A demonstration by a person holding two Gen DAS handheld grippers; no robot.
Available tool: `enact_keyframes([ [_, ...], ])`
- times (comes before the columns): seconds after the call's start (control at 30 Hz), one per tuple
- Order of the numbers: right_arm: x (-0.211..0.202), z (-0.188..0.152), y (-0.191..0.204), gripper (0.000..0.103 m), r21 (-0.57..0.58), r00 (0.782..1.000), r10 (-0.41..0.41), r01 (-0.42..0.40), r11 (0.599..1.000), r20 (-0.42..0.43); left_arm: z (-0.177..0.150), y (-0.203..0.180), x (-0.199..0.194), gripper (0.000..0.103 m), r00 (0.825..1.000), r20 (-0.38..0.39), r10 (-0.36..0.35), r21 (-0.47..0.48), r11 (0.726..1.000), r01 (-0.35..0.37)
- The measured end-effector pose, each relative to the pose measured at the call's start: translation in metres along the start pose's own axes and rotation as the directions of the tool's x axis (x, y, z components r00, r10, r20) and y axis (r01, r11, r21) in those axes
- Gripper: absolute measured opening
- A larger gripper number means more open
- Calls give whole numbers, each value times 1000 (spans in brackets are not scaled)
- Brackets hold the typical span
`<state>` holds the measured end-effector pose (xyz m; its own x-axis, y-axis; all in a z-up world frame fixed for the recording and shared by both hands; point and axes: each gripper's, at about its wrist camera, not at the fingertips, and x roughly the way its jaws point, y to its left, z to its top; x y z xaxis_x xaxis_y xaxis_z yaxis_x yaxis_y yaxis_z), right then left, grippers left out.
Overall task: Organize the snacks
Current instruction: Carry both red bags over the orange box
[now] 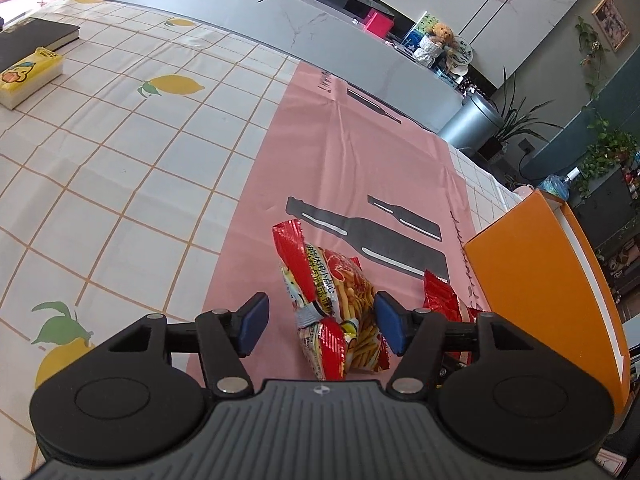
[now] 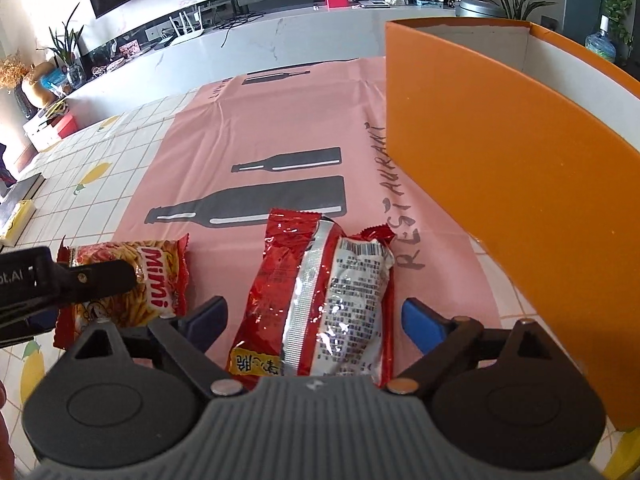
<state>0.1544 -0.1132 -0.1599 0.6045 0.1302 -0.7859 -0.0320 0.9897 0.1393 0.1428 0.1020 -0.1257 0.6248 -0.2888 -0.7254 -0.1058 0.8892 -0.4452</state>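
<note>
Desk, covered, with snacks and a box on it.
Desk (image 1: 120, 152) under a lemon-print grid cloth; pink mat (image 2: 280, 128) with bottle prints lies over the cloth. On the mat: Mimi pack (image 2: 160, 276), red pack (image 2: 320, 296) face down beside it, apart. Orange box (image 2: 500, 160) stands at the mat's right edge. On the cloth, well apart: black book (image 1: 36, 36), yellow tissue pack (image 1: 28, 76).

- Left gripper (image 1: 318, 322): black plastic linkage arms joined by round silver pins, each finger ending in a blue pad (image 1: 252, 326).
- Its base is grey with ribbed grooves, flanked by two round black housings.
- Right gripper (image 2: 312, 326): same build, black arms, silver pins, blue pads (image 2: 422, 326), and a ribbed grey base.
</note>
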Motion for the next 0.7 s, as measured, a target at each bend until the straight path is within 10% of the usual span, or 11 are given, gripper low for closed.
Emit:
enact_keyframes([
  [0.17, 3, -4, 6, 80, -54, 1000, -14, 15, 998, 12, 1, 0, 8, 70, 1000, -1, -14, -29, 999, 14],
  [0.4, -2, -4, 5, 71, -84, 1000, 9, -7, 996, 21, 0, -6, 7, 39, 999, 4, -33, -9, 999, 33],
  [0.7, -53, 11, -2, 71, -130, 991, 82, -69, 989, 101, 2, -32, -19, 37, 999, 42, -16, 37, 999, 14],
])
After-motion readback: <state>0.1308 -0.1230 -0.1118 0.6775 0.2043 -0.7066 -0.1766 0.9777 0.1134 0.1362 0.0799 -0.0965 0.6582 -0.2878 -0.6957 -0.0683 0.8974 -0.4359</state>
